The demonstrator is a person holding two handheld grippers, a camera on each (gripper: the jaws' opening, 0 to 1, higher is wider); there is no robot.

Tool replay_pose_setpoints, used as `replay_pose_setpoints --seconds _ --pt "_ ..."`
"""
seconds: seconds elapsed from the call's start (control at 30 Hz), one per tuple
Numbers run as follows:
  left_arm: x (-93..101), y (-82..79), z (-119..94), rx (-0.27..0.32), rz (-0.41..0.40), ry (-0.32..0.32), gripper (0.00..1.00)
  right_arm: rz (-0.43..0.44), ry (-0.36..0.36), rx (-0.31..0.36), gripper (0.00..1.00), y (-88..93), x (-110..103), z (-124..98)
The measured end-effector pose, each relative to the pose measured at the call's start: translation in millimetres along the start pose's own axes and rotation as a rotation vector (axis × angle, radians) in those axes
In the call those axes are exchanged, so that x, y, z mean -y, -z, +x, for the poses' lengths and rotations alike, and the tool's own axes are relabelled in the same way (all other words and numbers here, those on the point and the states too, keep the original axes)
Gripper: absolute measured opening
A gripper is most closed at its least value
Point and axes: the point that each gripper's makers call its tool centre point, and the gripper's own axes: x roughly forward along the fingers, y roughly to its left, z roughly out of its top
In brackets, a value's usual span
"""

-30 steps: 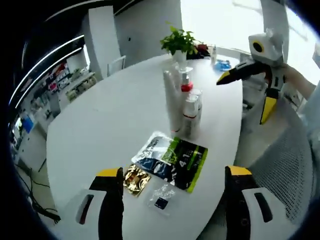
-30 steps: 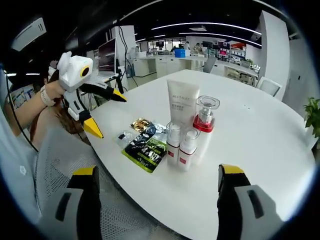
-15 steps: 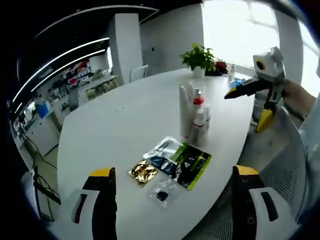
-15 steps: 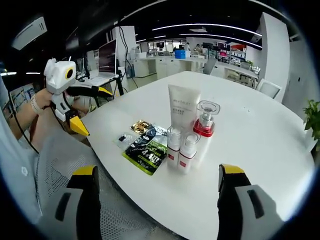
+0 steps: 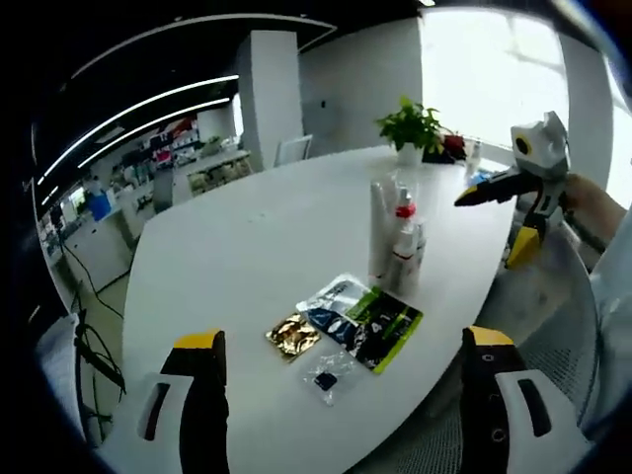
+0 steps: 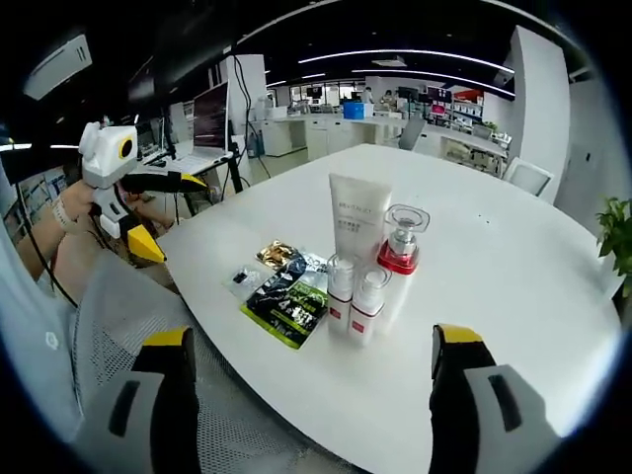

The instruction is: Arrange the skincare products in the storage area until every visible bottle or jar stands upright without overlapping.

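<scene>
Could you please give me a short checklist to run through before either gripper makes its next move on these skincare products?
1. White tube upright: ok.
2. Red-collared pump bottle and two small bottles upright, not overlapping: ok.
3. Sachets lie flat and overlap beside the bottles: not ok, if they count.
4. Left gripper open, holding nothing: ok.
5. Right gripper open, holding nothing: ok.
6. Both grippers off the white table edge, apart from the products: ok.

You have one white tube (image 6: 358, 214), one red-collared pump bottle (image 6: 400, 249), two small white bottles (image 6: 353, 304), and four flat sachets (image 6: 283, 293) on your bench (image 6: 513, 286).
</scene>
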Motion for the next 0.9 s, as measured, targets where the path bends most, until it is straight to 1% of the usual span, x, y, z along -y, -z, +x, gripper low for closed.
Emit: replay_pose_setpoints --seconds 0.17,0.23,0.37,0.9 --pt "-1.2 1.0 -0.2 0.012 -0.015 -0.002 0.97 -0.003 0.000 0.006 1.00 -0.2 -1.1 0.3" --pt "-0.8 2.6 -0.4 0.006 -0.016 -0.004 0.97 -0.004 0.000 0.008 1.00 -0.3 -1.3 0.2" --pt "-1.5 3.4 -1.0 0.013 -0.029 -0.011 0.97 -0.004 -0.001 0.003 1.00 1.2 -1.4 0.4" --pt "1.7 6.1 -0.1 0.005 -0.039 -0.004 0.97 -0.005 -0.009 0.000 1.00 1.5 -3.8 2.3"
